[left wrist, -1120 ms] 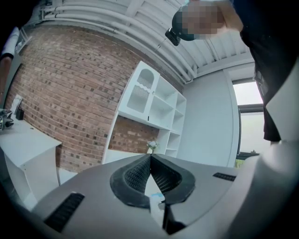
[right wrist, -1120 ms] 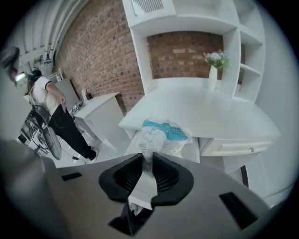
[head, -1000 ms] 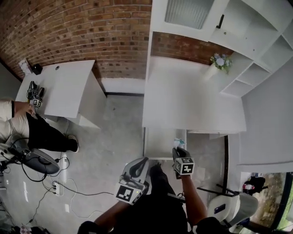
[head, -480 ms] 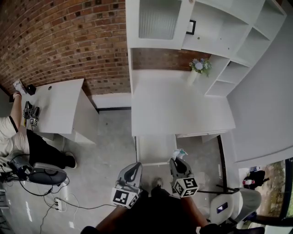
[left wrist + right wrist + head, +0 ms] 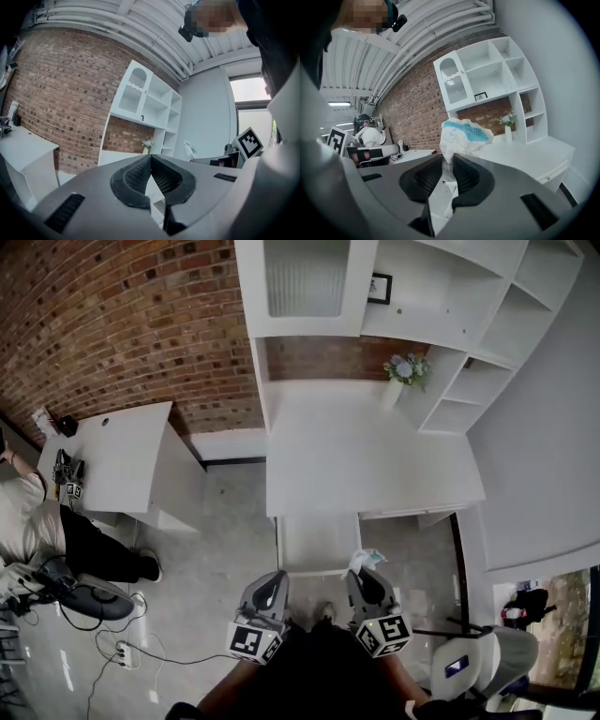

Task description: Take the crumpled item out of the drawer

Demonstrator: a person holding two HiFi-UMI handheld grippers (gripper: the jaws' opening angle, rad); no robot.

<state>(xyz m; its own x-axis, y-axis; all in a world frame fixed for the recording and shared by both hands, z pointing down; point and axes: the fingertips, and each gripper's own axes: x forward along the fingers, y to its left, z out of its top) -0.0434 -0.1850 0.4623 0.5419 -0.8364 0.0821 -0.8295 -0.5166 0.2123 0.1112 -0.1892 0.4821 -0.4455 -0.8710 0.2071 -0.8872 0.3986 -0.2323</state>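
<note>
Right gripper [image 5: 360, 574], lower centre: jaws were clamped on crumpled wrapper [image 5: 464, 135]. Left gripper [image 5: 274, 577], left of it: jaws were together, empty.

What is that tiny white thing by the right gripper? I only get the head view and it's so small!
Observer: In the right gripper view it's a crumpled item, white with blue print, pinched between the jaws of the right gripper.
Operator: Is the other one holding something too?
Observer: No. In the left gripper view, the jaws of the left gripper are closed together with nothing between them.
</note>
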